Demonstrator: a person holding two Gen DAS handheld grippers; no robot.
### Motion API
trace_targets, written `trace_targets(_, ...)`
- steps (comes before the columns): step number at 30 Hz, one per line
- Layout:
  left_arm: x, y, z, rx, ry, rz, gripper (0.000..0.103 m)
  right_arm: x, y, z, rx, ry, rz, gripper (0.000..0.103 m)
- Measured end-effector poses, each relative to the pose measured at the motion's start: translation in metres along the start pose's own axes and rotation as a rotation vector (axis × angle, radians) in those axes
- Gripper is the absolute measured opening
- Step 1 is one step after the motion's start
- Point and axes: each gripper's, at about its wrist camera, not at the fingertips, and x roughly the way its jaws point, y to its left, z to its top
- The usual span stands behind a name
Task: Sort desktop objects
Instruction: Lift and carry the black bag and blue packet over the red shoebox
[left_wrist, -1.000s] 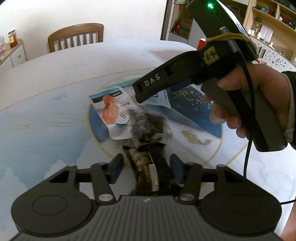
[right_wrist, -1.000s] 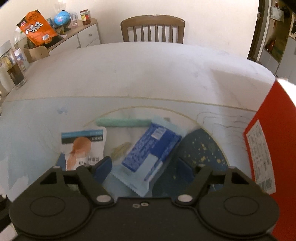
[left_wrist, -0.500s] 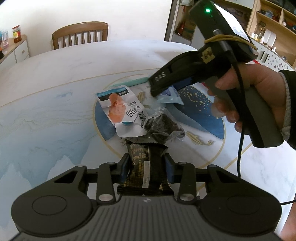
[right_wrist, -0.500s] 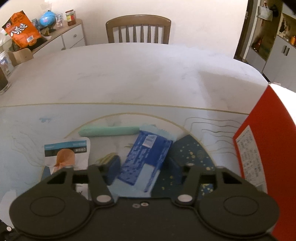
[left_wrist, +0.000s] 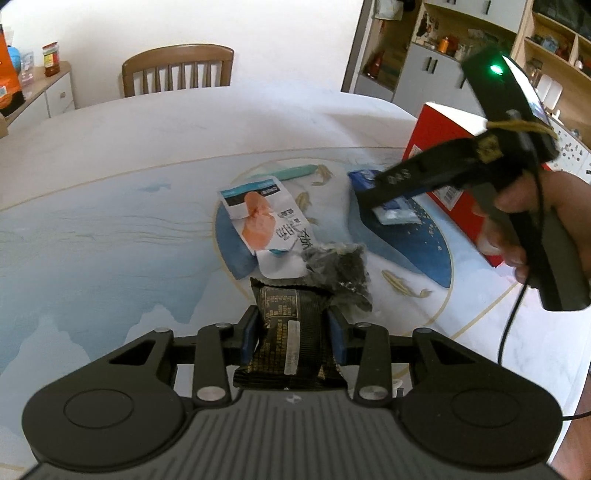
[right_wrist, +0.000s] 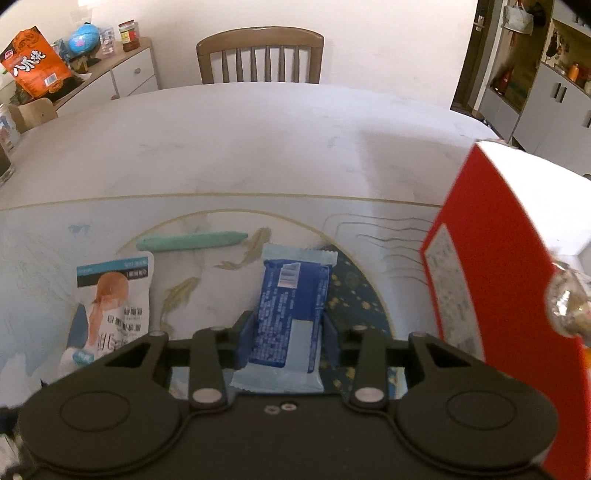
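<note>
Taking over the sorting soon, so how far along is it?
Done: little; one wrapped snack shows inside the red box. In hand: the left tool grips a black packet; the right tool is closing around a blue packet. Left: white pouch, green stick, dark crumpled bag.

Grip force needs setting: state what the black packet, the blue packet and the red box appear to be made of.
Black packet: likely thin plastic film, fairly matte; crimped end, creases.
Blue packet: glossy plastic film, it seems; pale serrated end seals.
Red box: probably coated cardboard; flat stiff panels, sharp edge, printed label.
</note>
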Motion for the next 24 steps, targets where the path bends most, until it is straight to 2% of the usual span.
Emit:
trace_targets(19,-0.036,-0.001,-0.005,-0.039,-0.011,0.013,0.037,-0.076,-0.005,-0.04,0.012,0.013,0.12,0.038)
trace_targets(24,-0.045,-0.004,-0.002,-0.049,-0.023,0.018,0.037,-0.093,-0.01,-0.048,0.019,0.017,0.128,0.038)
